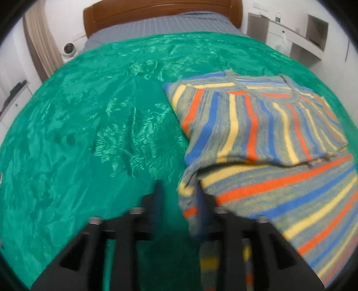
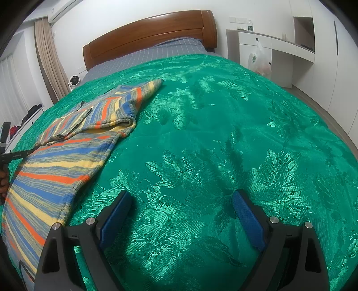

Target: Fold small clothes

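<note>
Left gripper (image 1: 179, 192) jaws apart, striped garment (image 1: 257, 125) edge loose between them – fabric may slip and undo the fold; right gripper (image 2: 181, 201) wide open, empty.

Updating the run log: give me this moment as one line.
left gripper: open at sweater edge | right gripper: open, empty, over bedspread | sweater: top part folded over

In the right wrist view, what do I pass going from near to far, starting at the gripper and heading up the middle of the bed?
Right gripper, jaws wide with nothing between them → green floral bedspread → grey checked sheet → wooden headboard → white wall.
</note>
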Tool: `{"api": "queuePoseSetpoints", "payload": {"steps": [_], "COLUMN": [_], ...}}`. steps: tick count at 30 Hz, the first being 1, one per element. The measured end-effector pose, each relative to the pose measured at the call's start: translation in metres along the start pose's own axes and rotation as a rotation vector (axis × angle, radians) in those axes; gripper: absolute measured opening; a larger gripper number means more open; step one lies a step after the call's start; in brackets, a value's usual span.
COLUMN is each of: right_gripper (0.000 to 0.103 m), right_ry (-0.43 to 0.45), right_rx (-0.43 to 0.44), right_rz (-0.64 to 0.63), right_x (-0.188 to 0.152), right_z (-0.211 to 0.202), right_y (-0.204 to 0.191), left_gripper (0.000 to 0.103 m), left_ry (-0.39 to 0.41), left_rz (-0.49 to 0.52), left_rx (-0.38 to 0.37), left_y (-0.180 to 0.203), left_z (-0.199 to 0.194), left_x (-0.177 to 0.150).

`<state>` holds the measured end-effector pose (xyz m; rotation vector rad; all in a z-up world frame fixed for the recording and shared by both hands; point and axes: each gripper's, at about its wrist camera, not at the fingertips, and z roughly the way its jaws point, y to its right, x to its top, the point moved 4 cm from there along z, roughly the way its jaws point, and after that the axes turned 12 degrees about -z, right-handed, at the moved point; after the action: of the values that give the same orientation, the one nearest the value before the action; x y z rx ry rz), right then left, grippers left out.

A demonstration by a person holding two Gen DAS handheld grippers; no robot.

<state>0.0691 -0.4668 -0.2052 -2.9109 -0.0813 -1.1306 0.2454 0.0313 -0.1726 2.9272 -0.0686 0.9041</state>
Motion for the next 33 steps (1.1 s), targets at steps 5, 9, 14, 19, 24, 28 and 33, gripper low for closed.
{"api": "queuePoseSetpoints", "payload": {"steps": [5,9,14,19,24,28,33], "right_gripper": [0.091,0.091,0.091,0.091,0.091,0.091,0.091], "right_ry": [-0.001,-0.004,-0.010,-0.017,-0.119,-0.124,-0.084], "right_rx": [-0.002,-0.007,-0.014,-0.020,-0.083,-0.189,-0.287], "right_rz": [-0.001,-0.005,-0.010,-0.013,-0.037,-0.060,-0.100], "right_x": [0.000,0.001,0.002,0.003,0.014,0.032,0.056], "right_z": [0.000,0.001,0.002,0.004,-0.008,-0.050,-0.108], "right_y": [0.000,0.000,-0.002,-0.003,-0.010,-0.022,-0.042], "left_gripper": [0.086,0.087,0.089,0.092,0.092,0.095,0.096], "left_ry": [0.038,-0.013,-0.073,-0.017,0.061,0.124,0.194], "left_rz": [-0.047,-0.035,0.045,-0.081,-0.043,-0.037,-0.051], "left_rx": [-0.157,-0.141,0.103,0.060,0.059,0.042,0.006], "left_y": [0.002,0.019,0.015,-0.004,-0.017,-0.027,-0.023], "left_z": [-0.033,0.001,0.057,0.024,-0.041,-0.091,-0.142], "left_x": [0.018,0.059,0.048,0.035,0.012,-0.009,-0.029]}}
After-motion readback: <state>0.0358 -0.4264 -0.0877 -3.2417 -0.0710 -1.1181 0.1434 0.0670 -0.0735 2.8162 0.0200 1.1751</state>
